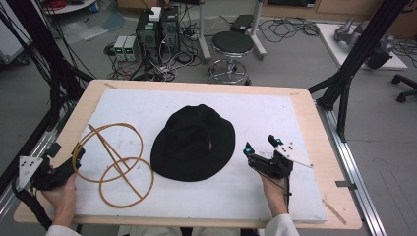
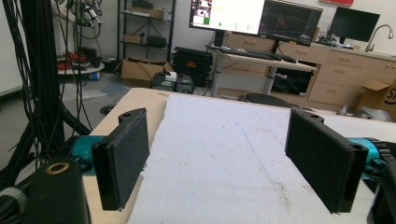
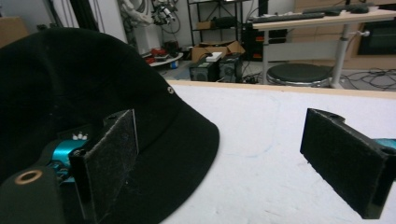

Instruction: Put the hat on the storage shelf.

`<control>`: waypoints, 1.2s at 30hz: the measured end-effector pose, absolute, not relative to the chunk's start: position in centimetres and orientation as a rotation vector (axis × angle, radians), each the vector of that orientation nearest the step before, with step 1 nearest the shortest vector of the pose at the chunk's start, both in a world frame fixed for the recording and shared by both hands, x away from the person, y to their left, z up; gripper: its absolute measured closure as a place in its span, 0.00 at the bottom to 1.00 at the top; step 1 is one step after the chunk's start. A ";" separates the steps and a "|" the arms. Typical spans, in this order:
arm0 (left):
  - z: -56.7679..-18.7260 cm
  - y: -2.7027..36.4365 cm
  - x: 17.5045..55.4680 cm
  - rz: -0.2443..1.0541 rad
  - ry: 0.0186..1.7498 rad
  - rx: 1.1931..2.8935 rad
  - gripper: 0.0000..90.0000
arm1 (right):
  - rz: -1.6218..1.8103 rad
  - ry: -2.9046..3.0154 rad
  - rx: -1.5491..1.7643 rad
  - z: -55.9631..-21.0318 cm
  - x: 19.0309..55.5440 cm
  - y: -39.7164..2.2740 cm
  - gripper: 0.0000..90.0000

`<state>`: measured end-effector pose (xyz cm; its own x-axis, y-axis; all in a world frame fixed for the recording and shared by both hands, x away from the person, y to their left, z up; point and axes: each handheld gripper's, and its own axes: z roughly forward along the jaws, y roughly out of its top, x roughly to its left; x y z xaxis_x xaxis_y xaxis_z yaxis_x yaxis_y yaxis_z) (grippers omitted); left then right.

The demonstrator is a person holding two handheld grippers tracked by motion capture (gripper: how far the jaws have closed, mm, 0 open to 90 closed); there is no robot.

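Grey floor ran behind the table, littered in the upper middle of the high view with computer boxes [image 1: 158, 30], tangled cables and a round black stool [image 1: 232, 44]. Black frame posts [image 1: 361, 46] crossed the upper right corner. On the wooden table [image 1: 314, 123] lay a white foam sheet [image 1: 260, 123] that covered most of its top.

At the lower left of the high view, the left gripper [image 1: 66, 160] sat in the person's left hand [image 1: 61, 194] at the table's near left edge, its tip just beside the wooden hoop stand [image 1: 114, 164]. That stand was made of thin tan rings crossed by a straight bar, resting on the sheet left of centre. In the left gripper view the jaws stood wide apart and released, with nothing but bare foam between the two black pads [image 2: 122, 156].

At the middle of the sheet sat the black hat [image 1: 193, 142], brim flat on the foam, close to the stand's right ring; whether the two touched I could not tell.

Lower right of the high view, the right gripper [image 1: 256, 151] was held by the right hand [image 1: 273, 189], pointing toward the hat's brim from just beside it. In the right gripper view its jaws gaped, released, one pad [image 3: 109, 161] in front of the hat's brim [image 3: 187, 154] and the other over bare foam, gripping nothing.
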<state>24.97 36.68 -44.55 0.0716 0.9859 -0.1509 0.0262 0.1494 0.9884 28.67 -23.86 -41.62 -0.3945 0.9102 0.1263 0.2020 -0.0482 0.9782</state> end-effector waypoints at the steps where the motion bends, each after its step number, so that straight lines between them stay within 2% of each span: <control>1: -44.5 36.7 24.9 1.040 1.236 1.149 0.25 | 1.491 1.624 1.184 -41.6 28.8 -23.7 0.12; 13: -44.2 36.1 24.6 1.108 1.201 1.164 0.25 | 1.522 1.666 1.136 -40.9 29.8 -21.1 0.12; 36: -44.1 36.2 24.2 1.123 1.193 1.160 0.25 | 1.555 1.796 1.095 -41.1 31.2 -17.1 0.12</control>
